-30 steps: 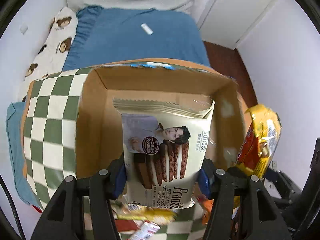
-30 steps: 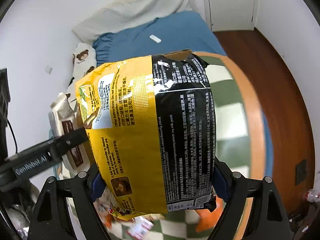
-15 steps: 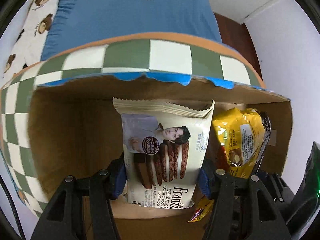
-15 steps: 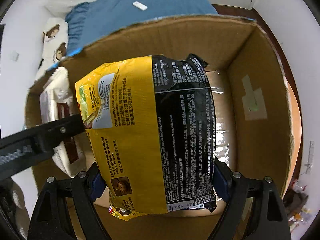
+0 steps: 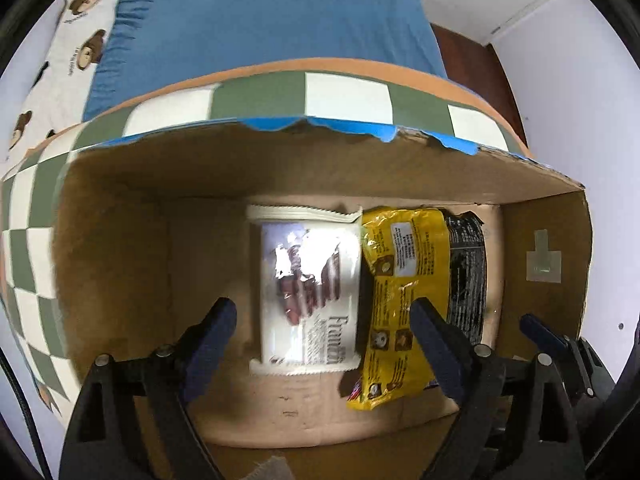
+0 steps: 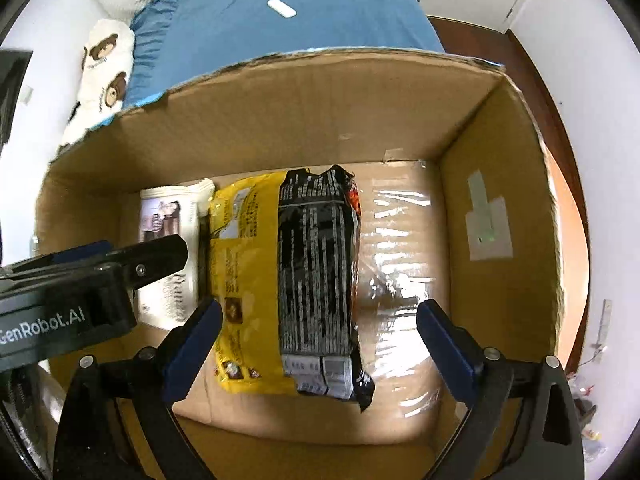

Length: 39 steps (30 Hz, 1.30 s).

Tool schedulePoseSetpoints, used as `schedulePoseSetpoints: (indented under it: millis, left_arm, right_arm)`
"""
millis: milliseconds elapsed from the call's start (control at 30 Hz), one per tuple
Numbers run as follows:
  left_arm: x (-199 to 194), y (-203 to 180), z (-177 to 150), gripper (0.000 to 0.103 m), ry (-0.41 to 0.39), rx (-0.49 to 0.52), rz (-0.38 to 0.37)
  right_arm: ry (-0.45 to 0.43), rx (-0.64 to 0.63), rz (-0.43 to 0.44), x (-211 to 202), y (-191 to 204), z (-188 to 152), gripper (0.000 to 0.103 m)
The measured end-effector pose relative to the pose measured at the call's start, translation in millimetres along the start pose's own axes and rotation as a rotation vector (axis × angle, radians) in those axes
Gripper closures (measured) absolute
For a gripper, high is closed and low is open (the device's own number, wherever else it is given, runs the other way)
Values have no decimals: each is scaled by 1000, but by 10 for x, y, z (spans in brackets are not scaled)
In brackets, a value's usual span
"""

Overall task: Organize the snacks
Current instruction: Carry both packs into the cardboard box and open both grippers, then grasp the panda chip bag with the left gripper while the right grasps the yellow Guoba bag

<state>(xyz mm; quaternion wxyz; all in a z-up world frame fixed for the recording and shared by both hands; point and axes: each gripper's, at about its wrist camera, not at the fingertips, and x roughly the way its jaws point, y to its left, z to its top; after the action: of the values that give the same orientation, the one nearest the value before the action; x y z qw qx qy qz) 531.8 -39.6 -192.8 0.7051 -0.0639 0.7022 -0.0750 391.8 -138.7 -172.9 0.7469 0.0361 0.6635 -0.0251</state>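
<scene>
A bed with a blue fitted sheet (image 5: 272,32) is filling the background beyond both tools, with a cream pillow printed with brown bears (image 5: 60,76) lying at its left end and a small white oblong object (image 6: 281,8) resting on the sheet. Nearer, a worktop covered in a green and white chequered cloth with an orange border (image 5: 348,98) is carrying a large open brown cardboard box with torn blue tape along its far rim (image 5: 120,240).

Both tools are reaching down into this box. Directly ahead of the left tool (image 5: 328,340), a cream cookie packet printed with chocolate biscuit sticks (image 5: 308,292) is lying flat on the box floor. Its blue-padded fingers (image 5: 210,332) are spread wide apart, gripping nothing, with the packet lying loose between them.

Just to the right of that packet and touching its edge, a yellow and black crinkled snack bag (image 6: 288,284) is lying flat on the box floor, directly ahead of the right tool (image 6: 320,344). That tool's fingers (image 6: 446,344) are likewise parted wide, holding nothing, and the bag is resting free between them.

Clear shiny packing tape (image 6: 400,264) is running along the box floor to the right of the bag. A pale tape patch (image 6: 488,220) is sticking to the box's right inner wall.
</scene>
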Motion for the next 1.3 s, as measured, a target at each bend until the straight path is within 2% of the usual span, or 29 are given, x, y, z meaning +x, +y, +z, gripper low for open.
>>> schedulePoseSetpoints:
  millis: [300,433,633,733,867,933,1000,1133,1200,1300]
  left_arm:
    - [-599,59,-579,15,-151,36,62]
    - [-877,49,-841,15,-238,38,91]
    - [-1331,68,-1226,15,-321,3,64]
    - [-1526,68,-1470,15,-366,-3,57]
    - [-1622,120,-1928,15,-404,-16,92]
    - [-1526,207,-2225,15,-390,-23,135]
    - [-1370,293,-2446,15,-356,-17,177]
    - [-691,623,-2815,15,-183,-29,234]
    - [-312,854,-2986,15,-88,-68,243]
    - [36,1073,-3147,15,-17,-118,248]
  right_arm:
    - [-94,4,21,-541,-40,-513,4]
    - [-157,-11,33,-857,94,-667,4]
    - [-250,-49,65,-1345,141,-955,4]
    - [-289,-44,94,-1543,102,-1144,4]
    - [-300,-19,165,-1659,10,-1526,5]
    - [-278,-12,210,-1551,-23,-1755,18]
    - [-228,-4,242,-1353,-36,-1981,25]
    - [-78,-4,289,-799,5,-2435,24]
    - [5,-9,279,-474,68,-2638,24]
    - [62,-13,244,-106,156,-2815,24]
